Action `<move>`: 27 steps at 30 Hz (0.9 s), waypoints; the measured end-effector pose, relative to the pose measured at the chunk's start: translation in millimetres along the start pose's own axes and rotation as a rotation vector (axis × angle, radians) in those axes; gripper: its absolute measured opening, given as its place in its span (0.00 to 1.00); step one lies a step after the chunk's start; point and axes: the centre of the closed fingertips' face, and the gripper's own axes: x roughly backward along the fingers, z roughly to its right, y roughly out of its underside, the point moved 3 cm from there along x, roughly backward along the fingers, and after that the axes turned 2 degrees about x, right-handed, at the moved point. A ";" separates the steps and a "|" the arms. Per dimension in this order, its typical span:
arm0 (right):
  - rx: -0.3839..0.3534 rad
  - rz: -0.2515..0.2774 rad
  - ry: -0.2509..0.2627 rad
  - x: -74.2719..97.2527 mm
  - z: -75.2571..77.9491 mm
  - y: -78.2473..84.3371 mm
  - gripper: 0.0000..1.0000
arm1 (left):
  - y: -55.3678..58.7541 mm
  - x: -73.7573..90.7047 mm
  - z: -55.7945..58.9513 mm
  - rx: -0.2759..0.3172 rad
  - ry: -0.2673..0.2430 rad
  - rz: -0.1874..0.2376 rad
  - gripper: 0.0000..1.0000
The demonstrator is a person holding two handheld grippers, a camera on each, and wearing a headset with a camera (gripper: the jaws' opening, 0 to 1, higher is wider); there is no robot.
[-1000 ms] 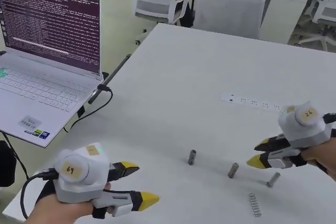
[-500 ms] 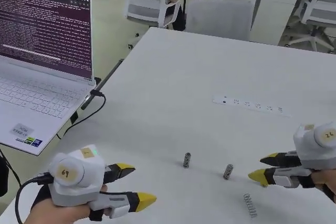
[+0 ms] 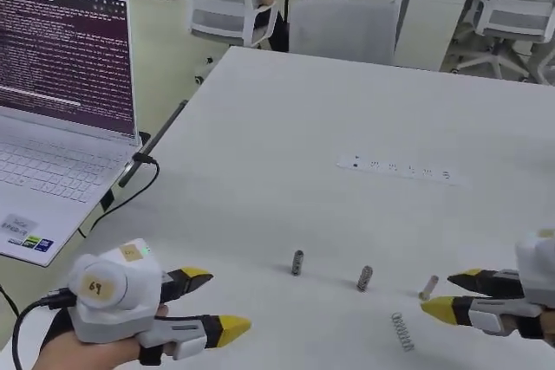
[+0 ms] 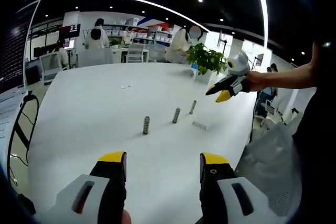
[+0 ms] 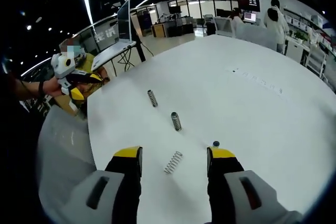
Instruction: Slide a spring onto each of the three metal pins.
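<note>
Two metal pins stand on the white table, each with a spring around it: one [image 3: 297, 262] on the left, one [image 3: 364, 278] in the middle. A bare pin [image 3: 428, 287] is to their right, and a loose spring [image 3: 400, 332] lies in front of it. My right gripper [image 3: 444, 294] is open just right of the bare pin. In the right gripper view the loose spring [image 5: 173, 162] lies between its jaws and the bare pin [image 5: 216, 144] is near the right jaw. My left gripper [image 3: 217, 302] is open and empty at the near left, well short of the pins [image 4: 146, 125].
An open laptop [image 3: 52, 127] sits at the left with a black cable [image 3: 130, 188] running off the table edge. A white power strip [image 3: 395, 168] lies further back on the table. Office chairs stand beyond the far edge.
My right gripper has drawn back towards me and to the right, away from the middle pin, and the bare pin now shows beside it. The head view has shifted. The left gripper has barely moved.
</note>
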 end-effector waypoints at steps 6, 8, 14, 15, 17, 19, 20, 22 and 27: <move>-0.036 0.022 0.019 11.0 -3.7 11.3 0.49 | 0.7 1.8 -1.5 0.003 -0.007 -0.001 0.53; -0.046 0.028 0.022 13.2 -4.5 14.3 0.50 | 0.9 2.1 -2.0 0.006 -0.010 -0.002 0.54; -0.082 0.041 0.034 18.4 -11.8 26.4 0.51 | 1.9 1.4 -2.0 0.008 -0.012 -0.009 0.55; -0.095 0.045 0.037 19.1 -14.1 30.0 0.51 | 1.5 1.4 -1.5 0.008 -0.013 -0.009 0.55; -0.109 0.050 0.037 19.0 -15.7 35.0 0.52 | 1.3 1.3 -1.0 0.010 -0.014 -0.007 0.56; -0.128 0.052 0.038 18.3 -19.5 41.4 0.52 | 1.9 1.1 -0.6 0.015 -0.015 -0.006 0.56; -0.133 0.051 0.037 18.0 -21.4 43.8 0.52 | 2.5 1.0 -0.5 0.016 -0.015 -0.007 0.56; -0.143 0.051 0.035 17.1 -24.7 49.6 0.52 | 3.7 1.0 0.8 0.015 -0.013 -0.010 0.56; -0.159 0.051 0.033 17.6 -31.2 56.2 0.53 | 4.2 1.1 1.2 0.015 -0.011 -0.013 0.56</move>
